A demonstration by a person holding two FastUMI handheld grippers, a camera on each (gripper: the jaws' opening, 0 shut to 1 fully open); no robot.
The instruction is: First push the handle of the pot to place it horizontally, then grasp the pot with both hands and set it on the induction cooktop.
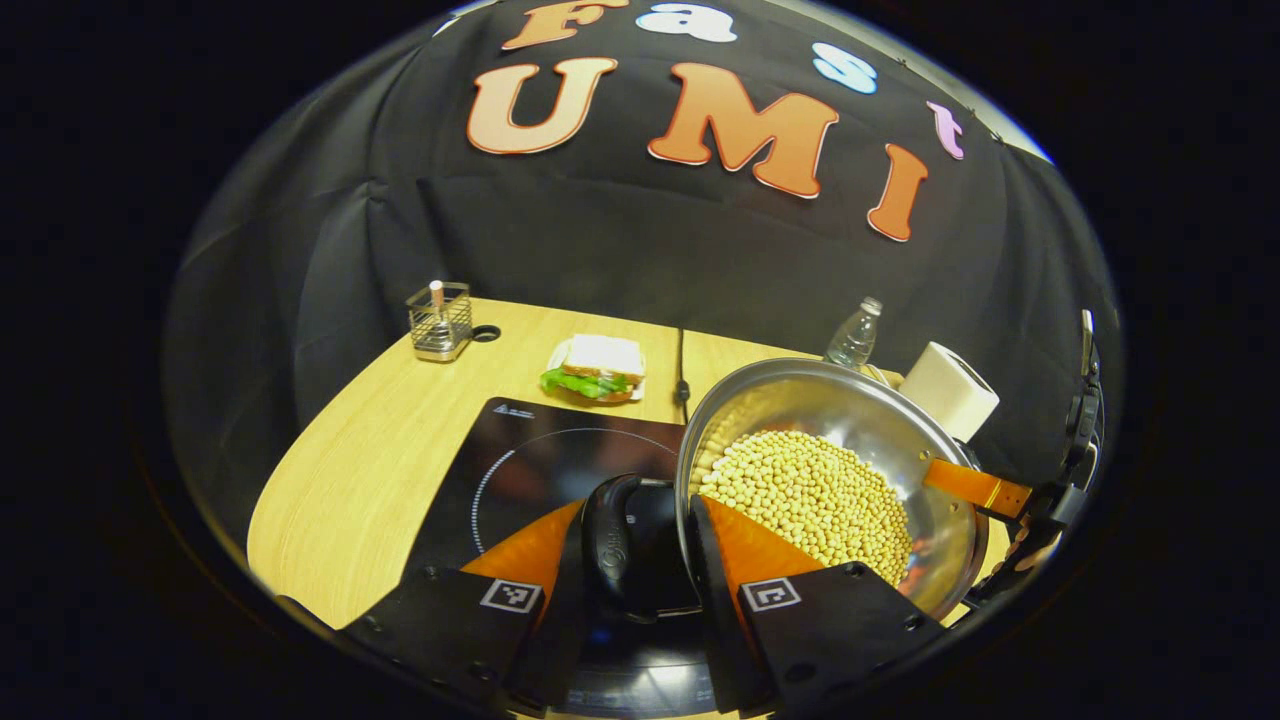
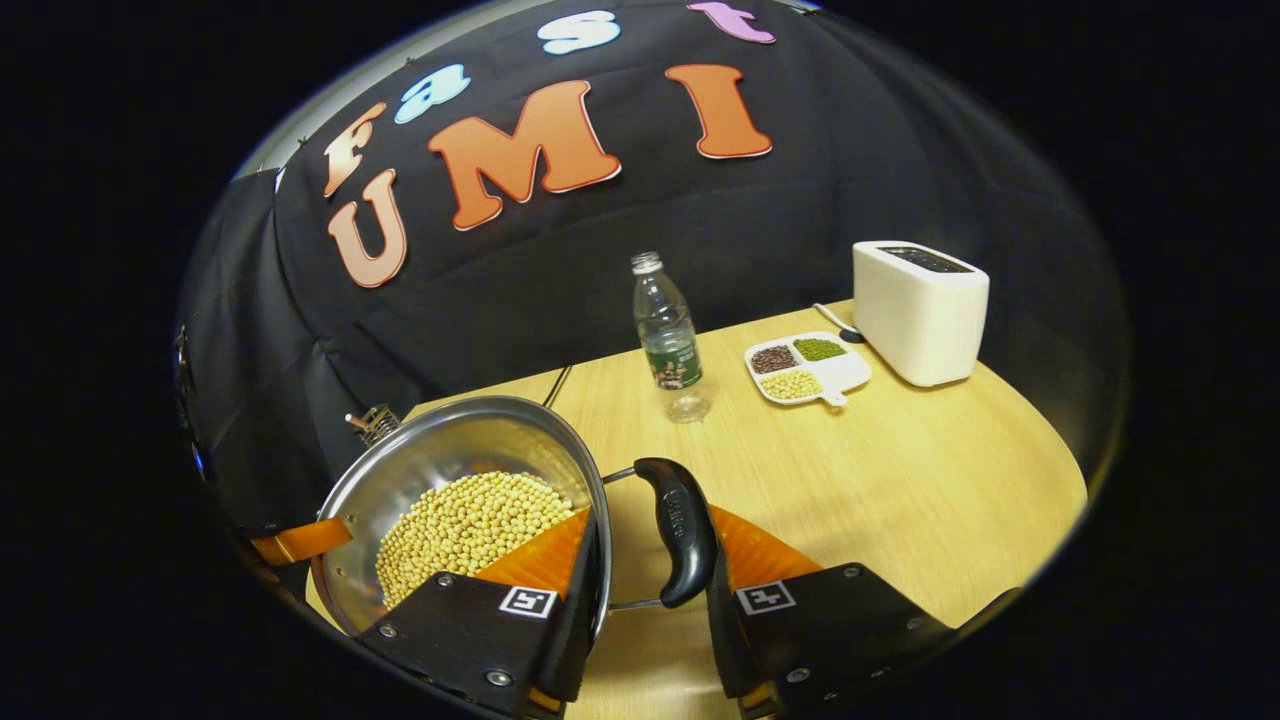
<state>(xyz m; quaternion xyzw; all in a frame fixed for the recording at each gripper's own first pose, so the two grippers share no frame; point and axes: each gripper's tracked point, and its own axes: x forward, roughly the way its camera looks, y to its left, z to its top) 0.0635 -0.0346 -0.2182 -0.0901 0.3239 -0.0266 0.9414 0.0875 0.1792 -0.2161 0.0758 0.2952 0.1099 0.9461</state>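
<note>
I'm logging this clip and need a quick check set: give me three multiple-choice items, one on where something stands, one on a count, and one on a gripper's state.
1. Where is the clear plastic bottle?
A. Inside the pot
B. Upright on the wooden table, between the steel pot of yellow soybeans and the white divided dish
C. Lying on its side at the table's edge

2. How many compartments of the dish hold beans?
A. One
B. Two
C. Three

3. What is the right gripper doing?
A. Open, hovering over the table
B. Closed on the pot's rim and black side handle
C. Shut on the bottle

Answers: 1 B, it stands cap-up between the two; 2 C, with dark, green and yellow piles; 3 B, one finger is inside the rim and the other is outside the handle.
</note>
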